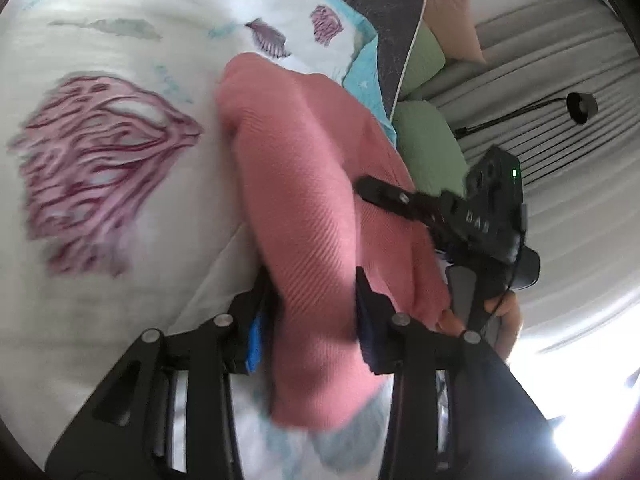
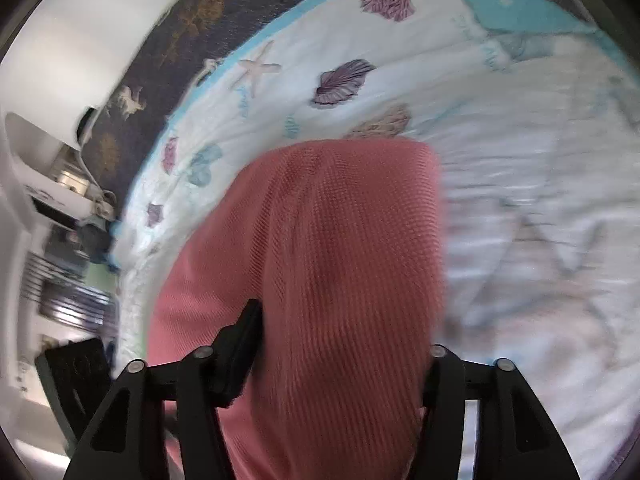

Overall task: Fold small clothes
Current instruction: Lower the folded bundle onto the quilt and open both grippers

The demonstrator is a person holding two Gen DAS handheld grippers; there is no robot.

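A pink knit garment (image 1: 304, 184) lies bunched on the seashell-print quilt (image 1: 100, 40). In the left wrist view it runs down between the fingers of my left gripper (image 1: 312, 296), filling the gap and touching both pads. My right gripper's housing (image 1: 492, 208) shows at the right, one finger resting on the cloth, a hand below it. In the right wrist view the pink garment (image 2: 340, 240) drapes between the widely spread fingers of my right gripper (image 2: 340, 328). The left finger (image 2: 244, 340) stands clear of the cloth. The right one is hidden behind it.
The quilt (image 2: 400, 60) has a turquoise border. Beyond it lie a dark gold-printed cover (image 2: 200, 12), two green pillows (image 1: 428, 144) and a peach one (image 1: 452, 24). A black gooseneck lamp (image 1: 580, 106) stands before grey curtains (image 1: 560, 60). White furniture (image 2: 48, 200) stands at the left.
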